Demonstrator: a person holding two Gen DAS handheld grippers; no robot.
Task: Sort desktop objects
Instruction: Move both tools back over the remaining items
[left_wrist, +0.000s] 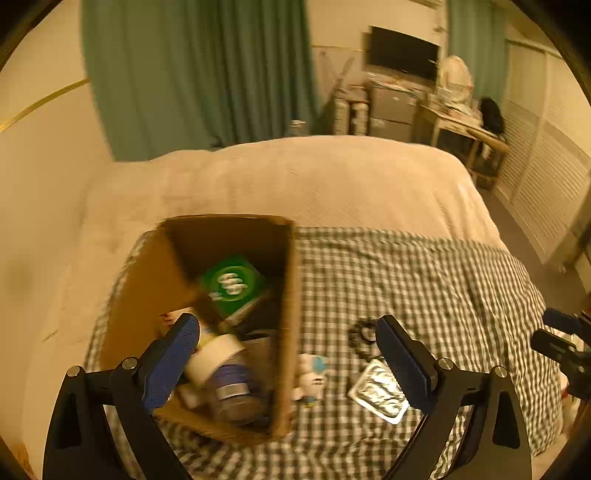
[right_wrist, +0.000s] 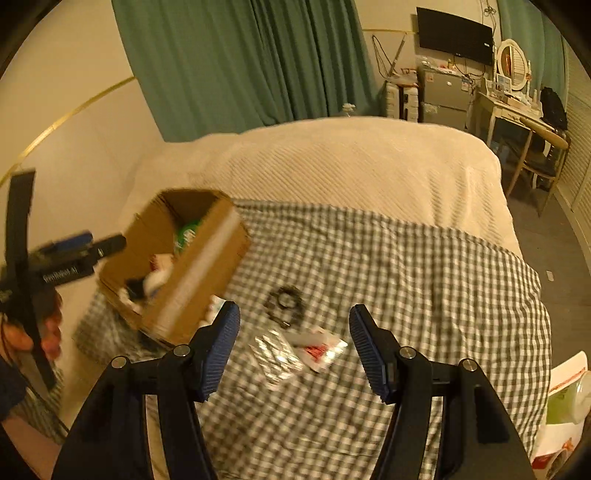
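- The box (left_wrist: 288, 314) is sitting on the checked cloth (left_wrist: 424, 280) at its left end, already holding a green pack (left_wrist: 232, 284), a white roll (left_wrist: 216, 356) and a jar (left_wrist: 232, 387); it is looking crowded near the front, so another item dropped in there may be landing on the jar and rolling back out.
- A small toy (left_wrist: 312, 373) is lying just beside the box's right wall; a gripper sweeping in low could be knocking it under the box edge or nudging the light box itself.
- A foil pack (right_wrist: 275, 356) is lying flat on the cloth, next to a white sachet (right_wrist: 321, 349) with red print. Both are thin, so fingers closing on them risk pinching cloth instead, or taking both at once.
- A dark ring-like thing (right_wrist: 284, 301) is resting just beyond them; blur is hiding what it is, and it may be slipping from smooth pads.
- The right gripper (right_wrist: 293, 345) is hovering above the foil pack and sachet, jaws standing wide apart, holding nothing.
- The left gripper (left_wrist: 288, 349) is hanging over the box's right wall, jaws spread wide and empty; one finger (left_wrist: 173, 354) is over the contents, so dropping straight down would be striking the wall.
- Both views are smeared, so aim may be suffering.
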